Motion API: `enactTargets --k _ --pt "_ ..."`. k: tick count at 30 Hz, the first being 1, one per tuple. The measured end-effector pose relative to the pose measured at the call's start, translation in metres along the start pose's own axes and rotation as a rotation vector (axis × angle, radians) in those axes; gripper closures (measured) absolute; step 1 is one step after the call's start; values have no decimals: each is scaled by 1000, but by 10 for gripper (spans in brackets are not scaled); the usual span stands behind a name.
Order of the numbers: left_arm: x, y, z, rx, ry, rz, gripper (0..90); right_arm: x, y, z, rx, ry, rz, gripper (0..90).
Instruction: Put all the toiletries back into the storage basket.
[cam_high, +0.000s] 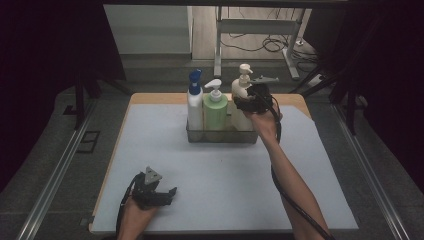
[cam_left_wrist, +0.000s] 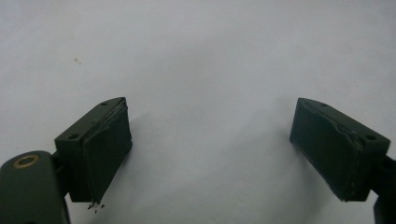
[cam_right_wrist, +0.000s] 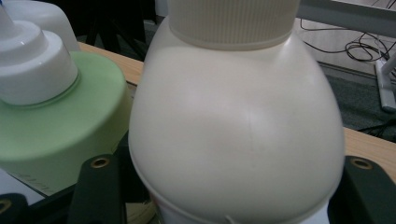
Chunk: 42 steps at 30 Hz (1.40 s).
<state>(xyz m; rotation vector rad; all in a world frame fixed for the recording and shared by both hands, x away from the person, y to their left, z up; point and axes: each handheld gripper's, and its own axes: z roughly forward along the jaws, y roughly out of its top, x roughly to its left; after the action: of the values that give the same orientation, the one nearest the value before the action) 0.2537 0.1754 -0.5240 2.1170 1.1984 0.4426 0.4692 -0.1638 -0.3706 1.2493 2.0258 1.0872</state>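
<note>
The green bottle crowds the cream bottle (right side open).

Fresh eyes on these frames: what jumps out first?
Three pump bottles stand in a row in a clear tray at the far middle of the white mat: white with a blue cap, green, cream. The right gripper has its jaws around the cream bottle's body. The left gripper rests open on the mat's near left edge.

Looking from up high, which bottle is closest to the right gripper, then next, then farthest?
1. Cream pump bottle, right end of the basket, at the right gripper.
2. Green pump bottle, middle.
3. White bottle with blue cap, left end.
</note>
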Motion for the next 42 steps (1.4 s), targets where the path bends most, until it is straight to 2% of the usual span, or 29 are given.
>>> enactTargets --k 28,39,42 --pt "0 0 0 -1 -1 -1 123 -2 -29 12 86 14 29 369" --pt "0 0 0 -1 -1 -1 123 -4 -35 15 98 19 32 363" --pt "0 0 0 -1 0 -1 123 -4 -36 15 99 26 14 358"
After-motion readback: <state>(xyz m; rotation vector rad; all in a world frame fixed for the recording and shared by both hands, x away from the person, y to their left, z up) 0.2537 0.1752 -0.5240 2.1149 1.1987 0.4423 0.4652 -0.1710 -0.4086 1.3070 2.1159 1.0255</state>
